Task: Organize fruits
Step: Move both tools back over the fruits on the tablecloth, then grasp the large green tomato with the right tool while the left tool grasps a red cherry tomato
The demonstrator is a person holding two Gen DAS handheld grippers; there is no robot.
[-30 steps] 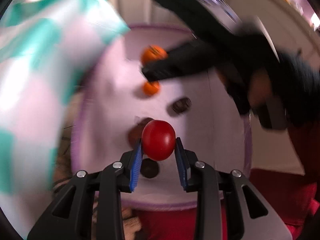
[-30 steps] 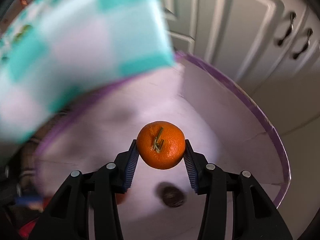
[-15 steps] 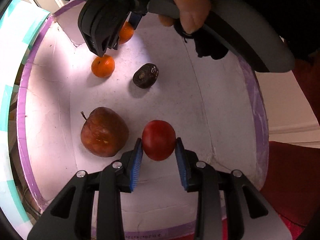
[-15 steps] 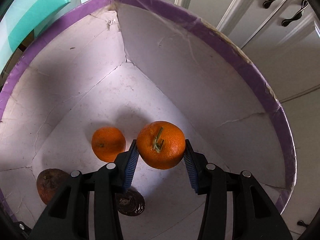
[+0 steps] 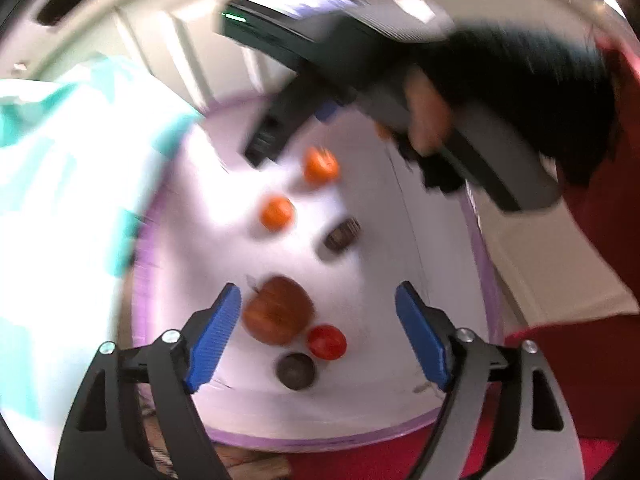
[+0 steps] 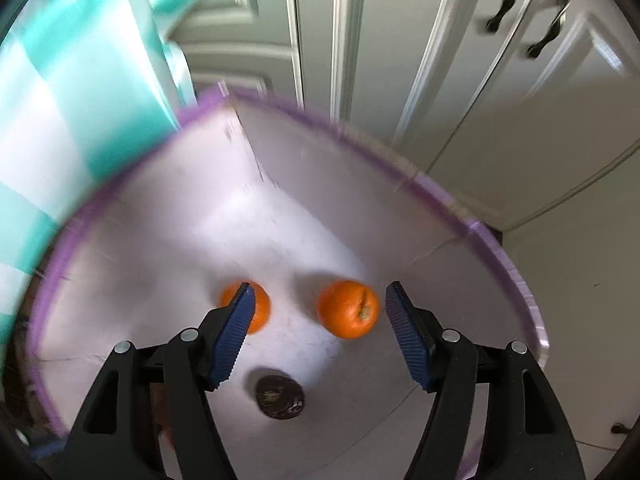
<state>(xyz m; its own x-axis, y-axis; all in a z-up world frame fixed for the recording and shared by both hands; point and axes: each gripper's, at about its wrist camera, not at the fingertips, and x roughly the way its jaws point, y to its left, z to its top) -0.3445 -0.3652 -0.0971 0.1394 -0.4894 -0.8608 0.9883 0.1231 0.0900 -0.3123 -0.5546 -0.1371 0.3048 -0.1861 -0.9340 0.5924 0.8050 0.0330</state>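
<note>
Both my grippers sit above the purple-rimmed white box [image 5: 486,280], and both views carry motion blur.

Left gripper [image 5: 318,336]: jaws spread wide, nothing between the blue pads. Below the gap, on the box floor, lies the red tomato [image 5: 327,342]. It is just beside, possibly touching, the brownish-red apple [image 5: 278,310], which lies toward the left pad. A dark round fruit [image 5: 296,370] lies close by, nearer the camera. I cannot tell whether it touches the tomato.

Farther in, from the left wrist view: a second dark fruit [image 5: 342,234] lies apart from the apple, and two oranges sit beyond it, the nearer orange [image 5: 276,213] and the far orange [image 5: 320,166]. The two are near each other but apart.

Right gripper [image 6: 318,332]: jaws also spread wide, holding nothing. In the left wrist view I see it from outside [image 5: 288,128], held in a hand [image 5: 426,116] with a dark sleeve, above the far end of the box.

From the right wrist view the stem-end orange [image 6: 348,309] rests on the box floor, closer to the right pad and clear of it. The other orange [image 6: 256,308] is partly hidden behind the left pad. The dark fruit [image 6: 280,398] lies nearer the camera.

Surroundings: a teal-and-white checked cloth [image 6: 60,120] lies along the box's left side, and pale cabinet doors [image 6: 460,80] with dark handles stand behind it.
</note>
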